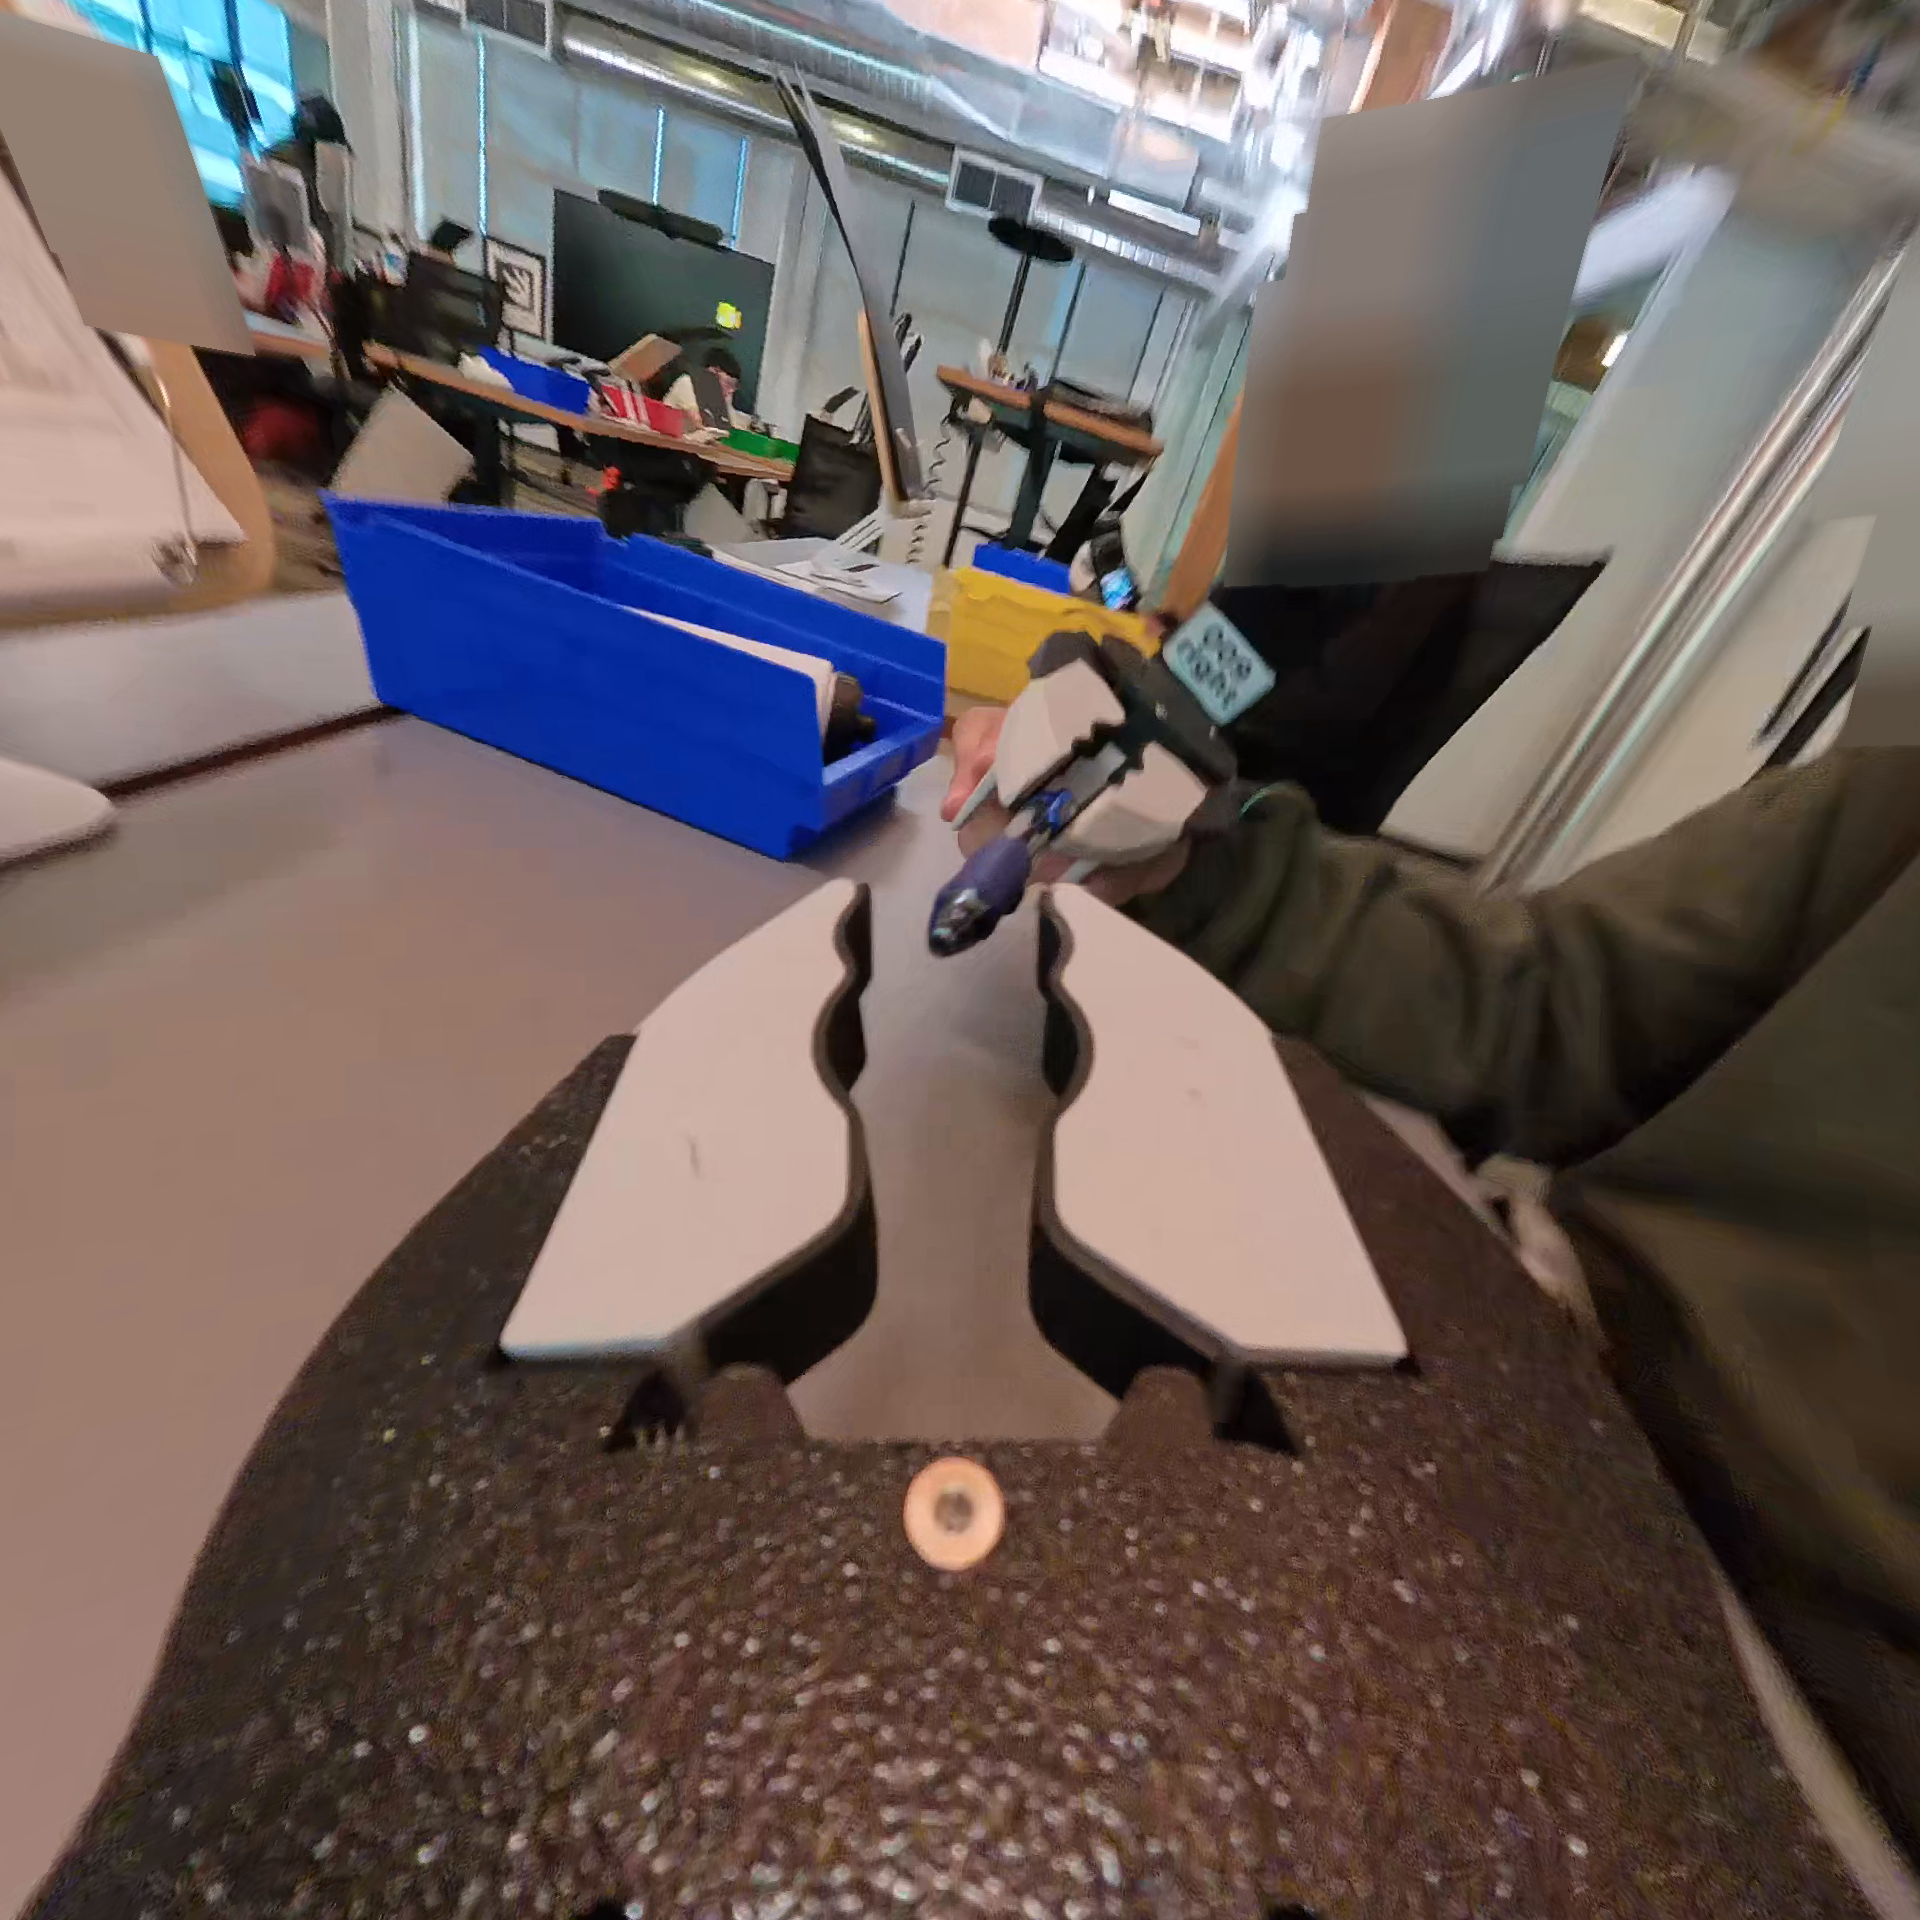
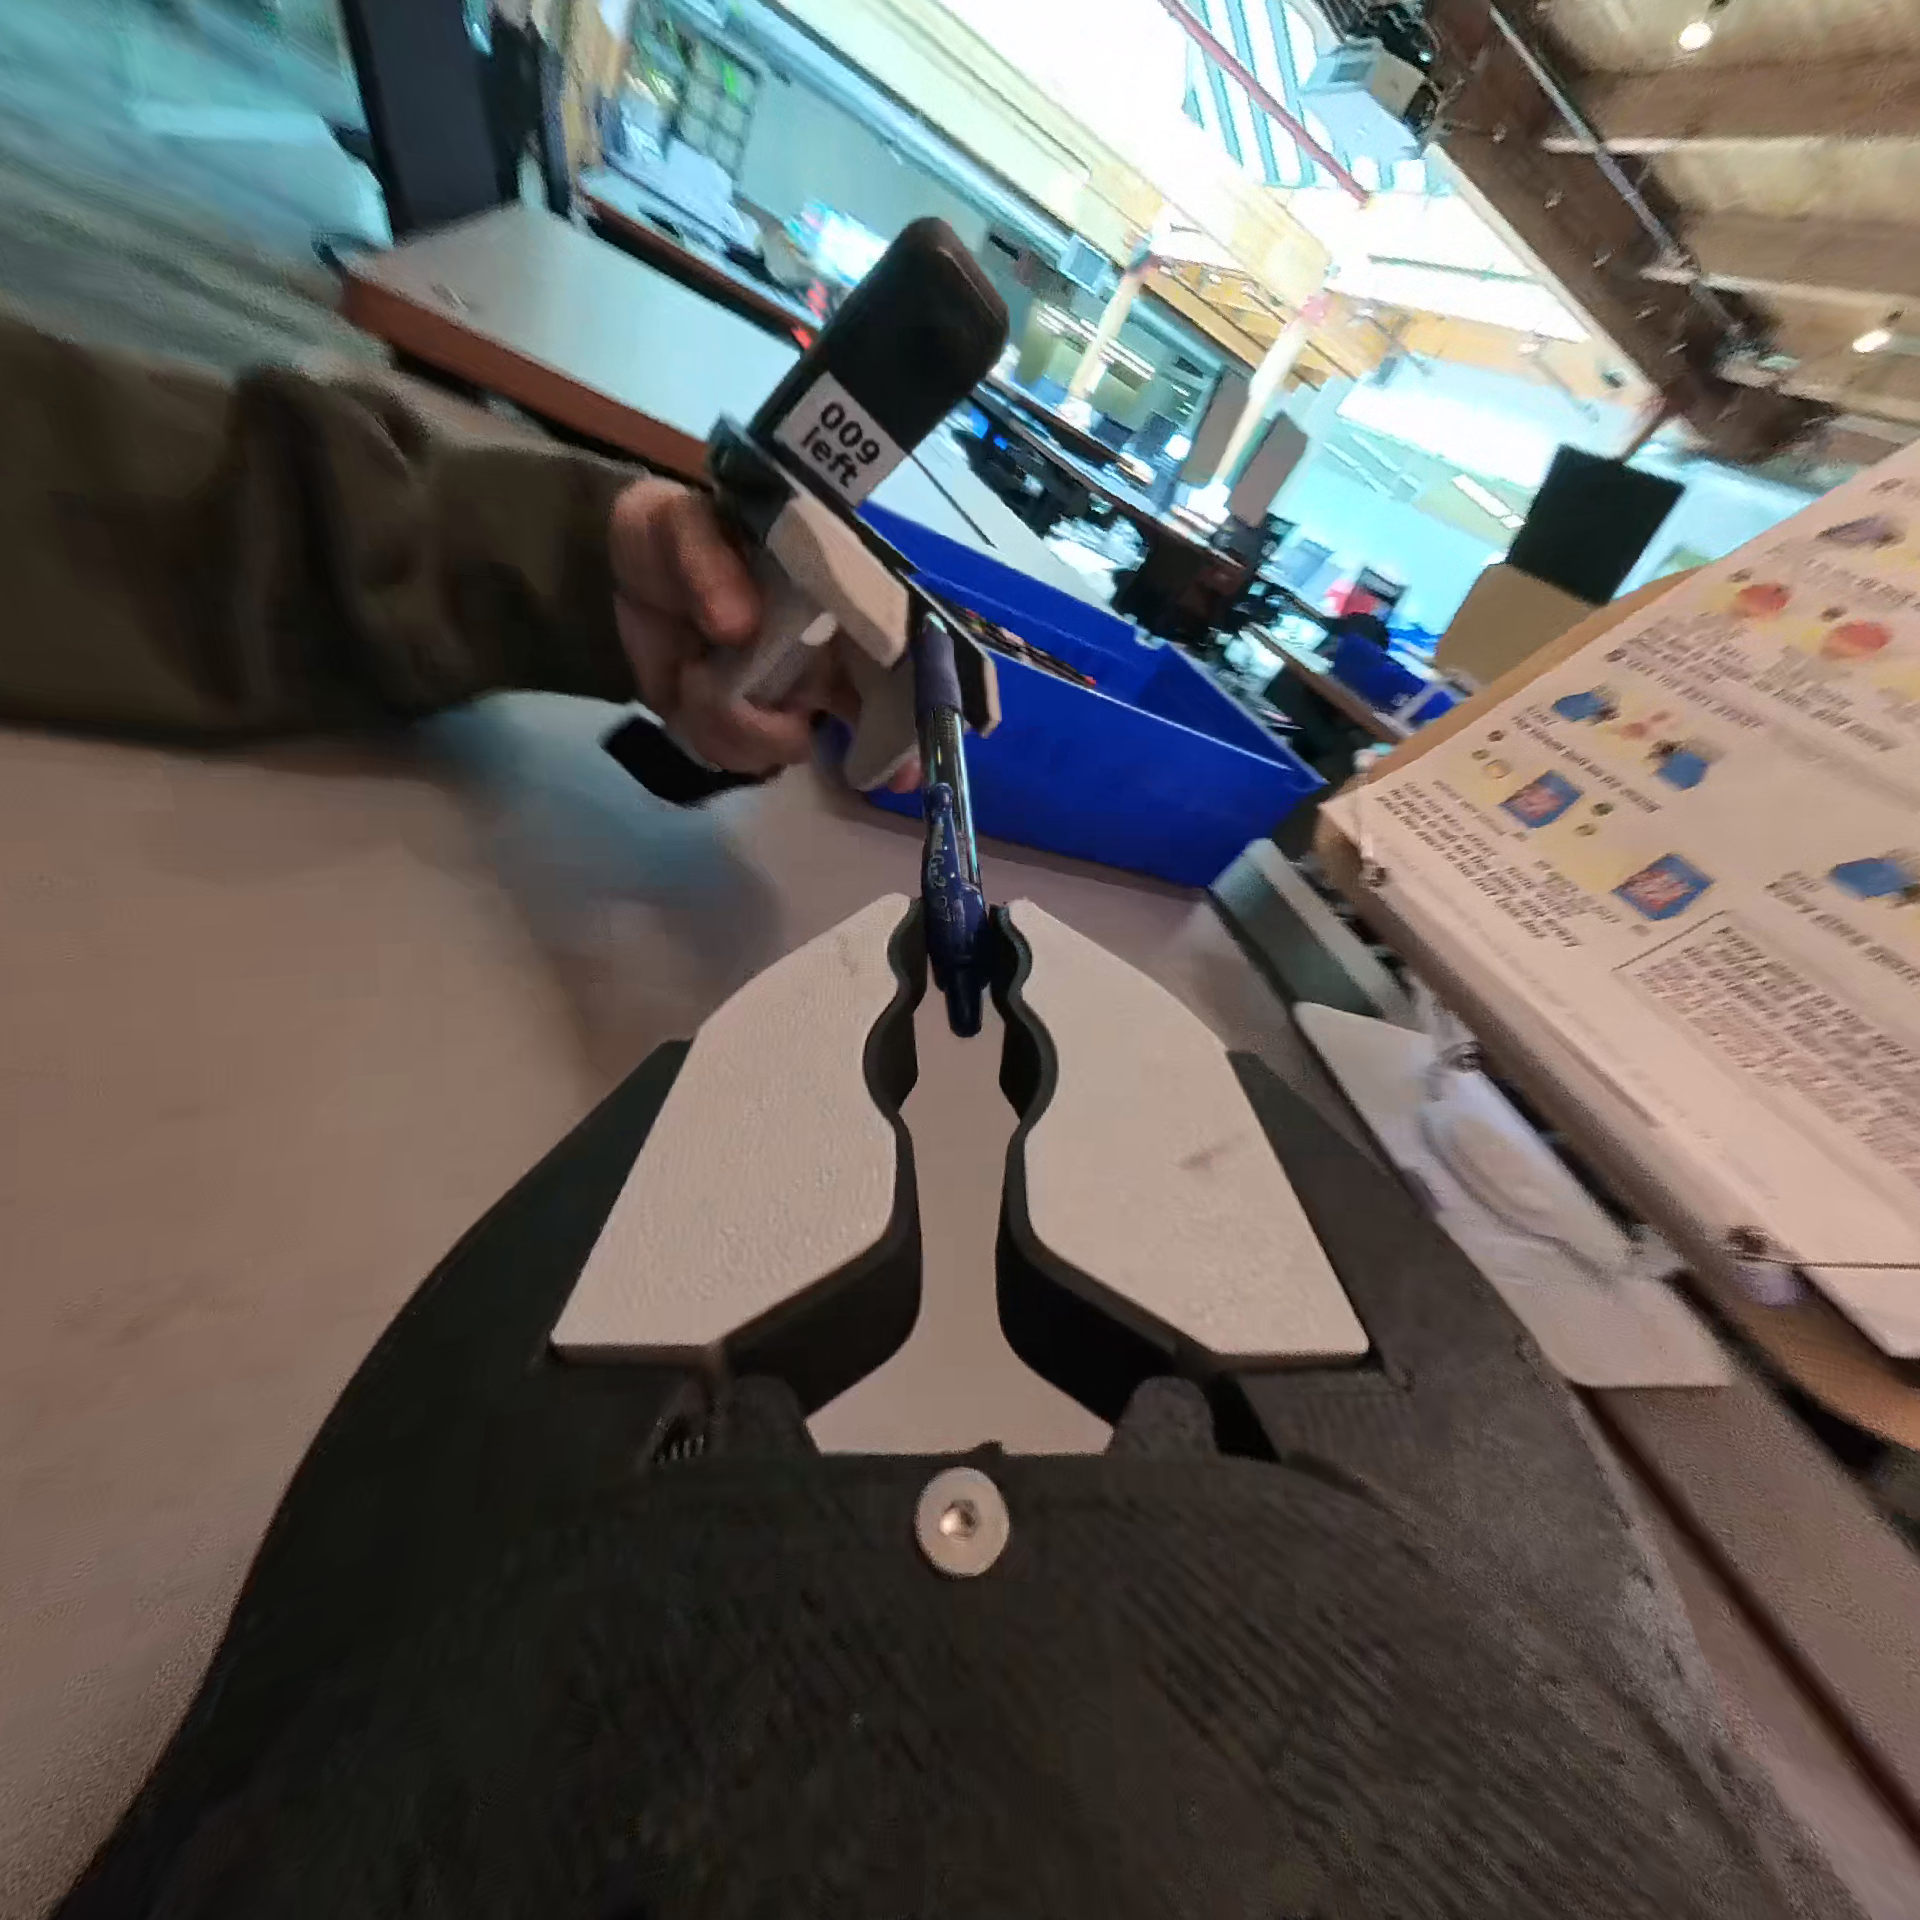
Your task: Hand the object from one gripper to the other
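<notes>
A blue pen [image 2: 940, 821] is held above the grey table [image 1: 312, 987]. My right gripper [image 2: 956, 925] is shut on the pen's rear end, at its fingertips. In the left wrist view the right gripper [image 1: 1023, 831] shows farther off and holds the pen [image 1: 982, 888] pointing toward me. My left gripper [image 1: 951, 914] is open, and the pen's front end lies in the gap between its fingertips without touching them. In the right wrist view the left gripper [image 2: 930, 727] stands around the pen's far part, jaws apart.
A blue bin [image 1: 623, 644] stands on the table beyond the grippers, with a yellow bin [image 1: 997, 634] behind it. A cardboard box with a printed sheet [image 2: 1662, 831] lies at the right. A person's green sleeve [image 1: 1455, 987] reaches in from the right.
</notes>
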A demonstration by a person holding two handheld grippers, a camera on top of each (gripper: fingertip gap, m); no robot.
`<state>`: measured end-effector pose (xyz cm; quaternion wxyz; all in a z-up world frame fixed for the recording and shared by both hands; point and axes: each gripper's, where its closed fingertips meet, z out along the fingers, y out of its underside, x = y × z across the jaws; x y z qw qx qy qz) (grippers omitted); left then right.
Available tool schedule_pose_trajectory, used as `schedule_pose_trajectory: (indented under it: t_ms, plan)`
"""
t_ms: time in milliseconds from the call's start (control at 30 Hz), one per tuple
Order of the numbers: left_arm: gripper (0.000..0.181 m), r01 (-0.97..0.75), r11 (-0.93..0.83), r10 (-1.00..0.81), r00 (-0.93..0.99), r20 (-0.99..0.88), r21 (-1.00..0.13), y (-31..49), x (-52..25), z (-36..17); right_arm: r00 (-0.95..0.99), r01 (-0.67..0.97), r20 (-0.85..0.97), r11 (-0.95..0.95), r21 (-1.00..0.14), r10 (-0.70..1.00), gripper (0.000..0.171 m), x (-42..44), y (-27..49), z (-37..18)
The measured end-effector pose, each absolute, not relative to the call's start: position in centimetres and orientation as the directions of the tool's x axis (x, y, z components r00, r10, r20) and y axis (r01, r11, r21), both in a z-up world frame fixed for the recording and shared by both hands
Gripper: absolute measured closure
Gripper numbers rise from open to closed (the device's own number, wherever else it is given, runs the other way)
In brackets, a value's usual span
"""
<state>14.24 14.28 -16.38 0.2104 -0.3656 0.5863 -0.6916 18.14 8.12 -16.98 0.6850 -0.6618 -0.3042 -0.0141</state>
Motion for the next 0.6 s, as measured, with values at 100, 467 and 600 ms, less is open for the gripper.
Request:
schedule_pose_trajectory:
  t_ms: [100, 467, 600]
  plan:
    - [0.14, -0.038, -0.029, -0.764, -0.644, 0.047, -0.999, 13.5, 13.7, -16.5, 0.829, 0.256, 0.265, 0.087, -0.963, 0.493, 0.16, 18.1, 7.2, -16.8]
    - [0.154, 0.037, 0.22, -0.728, -0.658, -0.189, -0.975, 11.8, 13.7, -18.0, 0.747, -0.099, -0.213, -0.212, -0.972, 0.63, 0.16, 18.0, 6.7, -18.7]
    - [0.161, 0.002, 0.261, -0.711, -0.676, -0.193, -0.965, 11.5, 13.6, -18.9, 0.709, -0.156, -0.285, -0.25, -0.956, 0.645, 0.16, 17.5, 6.7, -18.7]
